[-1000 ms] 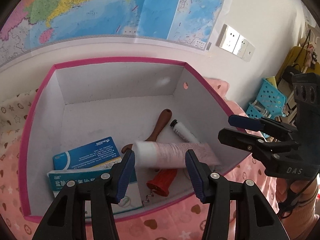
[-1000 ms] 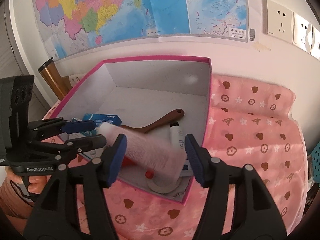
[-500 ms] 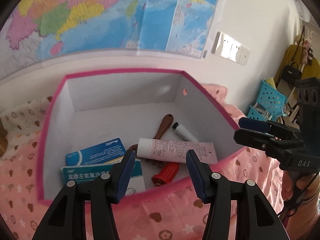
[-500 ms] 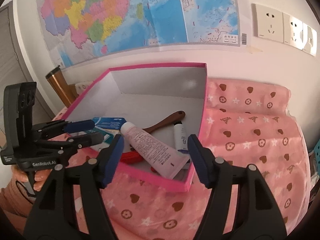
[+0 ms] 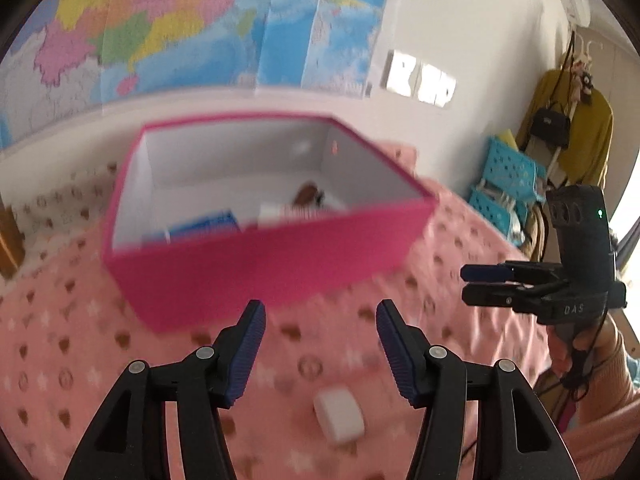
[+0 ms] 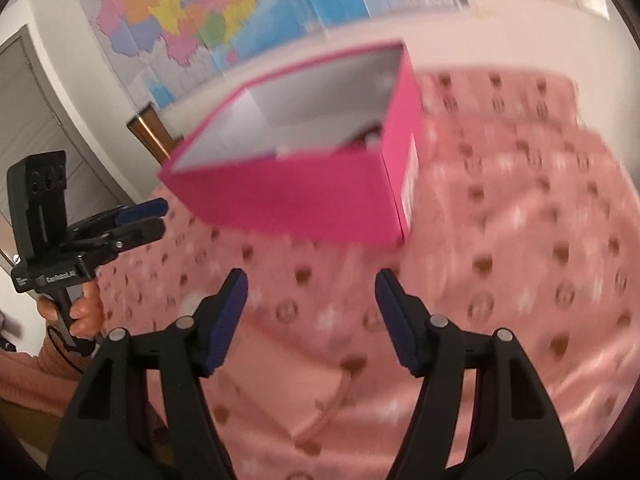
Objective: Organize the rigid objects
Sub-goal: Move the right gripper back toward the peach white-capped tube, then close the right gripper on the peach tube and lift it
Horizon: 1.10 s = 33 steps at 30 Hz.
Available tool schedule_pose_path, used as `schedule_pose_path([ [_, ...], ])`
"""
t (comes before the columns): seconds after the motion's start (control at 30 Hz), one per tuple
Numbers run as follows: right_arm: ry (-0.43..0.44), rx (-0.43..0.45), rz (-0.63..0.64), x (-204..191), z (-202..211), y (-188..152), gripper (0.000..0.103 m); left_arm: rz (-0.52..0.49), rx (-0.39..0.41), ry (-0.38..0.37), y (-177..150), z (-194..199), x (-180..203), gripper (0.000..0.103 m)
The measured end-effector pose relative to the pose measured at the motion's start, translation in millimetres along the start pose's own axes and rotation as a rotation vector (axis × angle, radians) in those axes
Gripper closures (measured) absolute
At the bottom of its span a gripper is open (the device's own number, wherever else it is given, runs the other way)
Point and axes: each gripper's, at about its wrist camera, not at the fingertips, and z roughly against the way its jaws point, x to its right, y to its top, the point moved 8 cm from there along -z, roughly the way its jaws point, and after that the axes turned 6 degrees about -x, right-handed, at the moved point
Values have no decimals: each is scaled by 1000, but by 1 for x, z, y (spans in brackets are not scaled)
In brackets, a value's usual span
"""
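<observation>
A pink box with a white inside stands on the pink patterned cloth; it also shows in the right wrist view. Inside I glimpse a blue carton, a pale tube and a brown wooden handle, all blurred. My left gripper is open and empty, low in front of the box. My right gripper is open and empty, also in front of the box. A small white block lies on the cloth just below the left gripper.
A map and wall sockets are on the wall behind the box. Blue baskets and hanging clothes stand at the right. A brown metal cup stands left of the box.
Both grippers have pulled back and down from above the box to low in front of it. The tube now lies in the box, free of both grippers. Both views are motion-blurred.
</observation>
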Motion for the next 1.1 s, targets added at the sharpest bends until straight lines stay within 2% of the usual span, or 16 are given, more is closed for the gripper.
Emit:
schedule_pose_path([
  [0.2, 3, -78, -50, 4, -9, -43, 36, 19, -61, -26, -33, -7, 5, 44],
  [0.3, 4, -87, -52, 2, -8, -50, 36, 31, -78, -43, -43, -8, 8, 44],
  [0.53, 6, -108, -53, -3, -10, -61, 36, 36, -118, -83, -62, -15, 18, 45],
  [0.9, 4, -124, -54, -10, -15, -71, 41, 43, -131, -125, -66, -19, 23, 47],
  [1.1, -7, -114, -65, -9, -16, -70, 42, 52, -129, -121, -65, -19, 24, 47],
])
